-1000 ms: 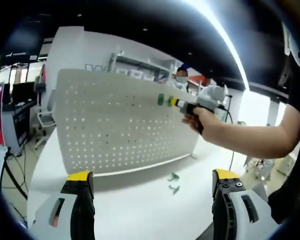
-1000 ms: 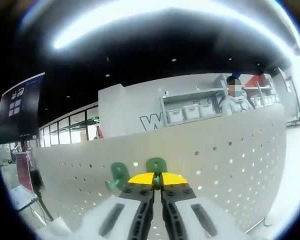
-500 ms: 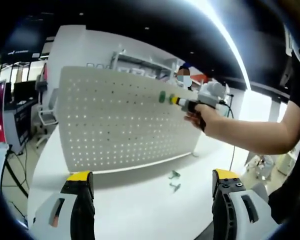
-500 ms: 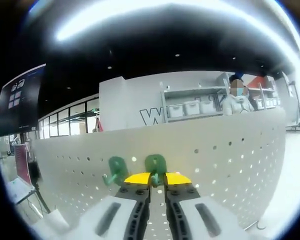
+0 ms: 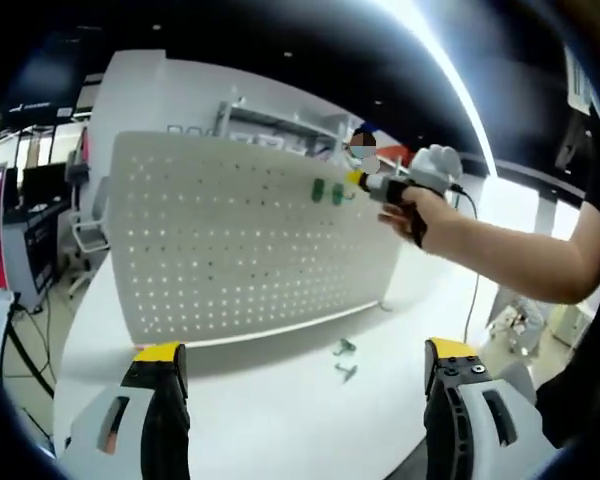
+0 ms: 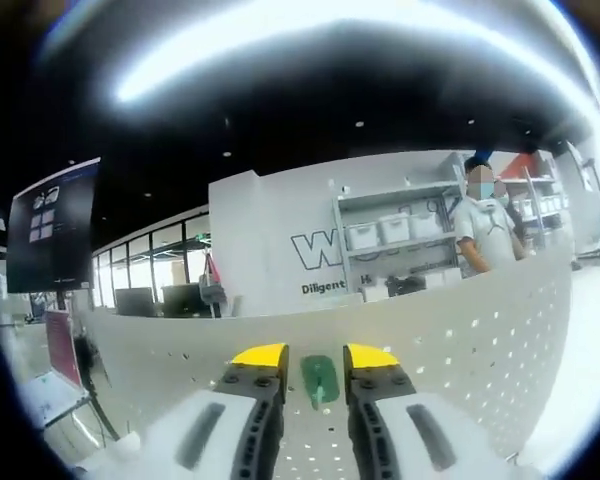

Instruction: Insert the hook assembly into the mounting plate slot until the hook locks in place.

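The right gripper stands with jaws apart at the pegboard, either side of a green hook seated high on it. Confirm the hook sits flush, then withdraw straight. The left gripper waits apart over the tabletop.

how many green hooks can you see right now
4: two hooks on the pegboard, at and, near its top by the right tool; two loose ones on the table, at and. Others may be hidden.
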Available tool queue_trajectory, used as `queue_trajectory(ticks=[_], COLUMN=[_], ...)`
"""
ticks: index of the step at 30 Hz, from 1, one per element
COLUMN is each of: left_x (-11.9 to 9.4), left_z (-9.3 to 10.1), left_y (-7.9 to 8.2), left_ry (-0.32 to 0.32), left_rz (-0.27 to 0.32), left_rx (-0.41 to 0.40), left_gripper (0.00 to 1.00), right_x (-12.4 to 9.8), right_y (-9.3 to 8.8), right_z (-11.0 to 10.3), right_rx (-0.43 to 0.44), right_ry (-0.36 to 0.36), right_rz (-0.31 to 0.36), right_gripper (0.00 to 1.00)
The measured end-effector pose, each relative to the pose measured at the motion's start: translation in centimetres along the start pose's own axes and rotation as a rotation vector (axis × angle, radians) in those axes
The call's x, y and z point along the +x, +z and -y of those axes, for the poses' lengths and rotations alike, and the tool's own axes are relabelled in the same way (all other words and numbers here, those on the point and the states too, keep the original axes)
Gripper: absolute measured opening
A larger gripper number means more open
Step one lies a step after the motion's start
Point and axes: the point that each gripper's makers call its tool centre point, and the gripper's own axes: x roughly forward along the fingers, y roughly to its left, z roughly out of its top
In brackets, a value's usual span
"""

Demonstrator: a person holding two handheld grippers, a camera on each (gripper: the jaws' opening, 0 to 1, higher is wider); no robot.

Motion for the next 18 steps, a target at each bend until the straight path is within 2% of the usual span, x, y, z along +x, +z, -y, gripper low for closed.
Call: queue_trajectory(ticks=[10,18], left_x=[-0.1,0.1], left_z=[-0.2,0.3], left_y=[-1.6,-2.4], left_ry=[0.002,-0.009], left_rz=[-0.042,-0.068], left_rx=[-0.011,-0.014], left_gripper=[1.00,1.00], right_x=[-3.2,-6.1], right_y=[-0.4,-2.3], right_z=[1.5,1.9], right_rx=[-0.026,-0.047], right_ry=[0.025,0.047], right_rz=[-0.049,-0.112], right_gripper=[0.21,0.21])
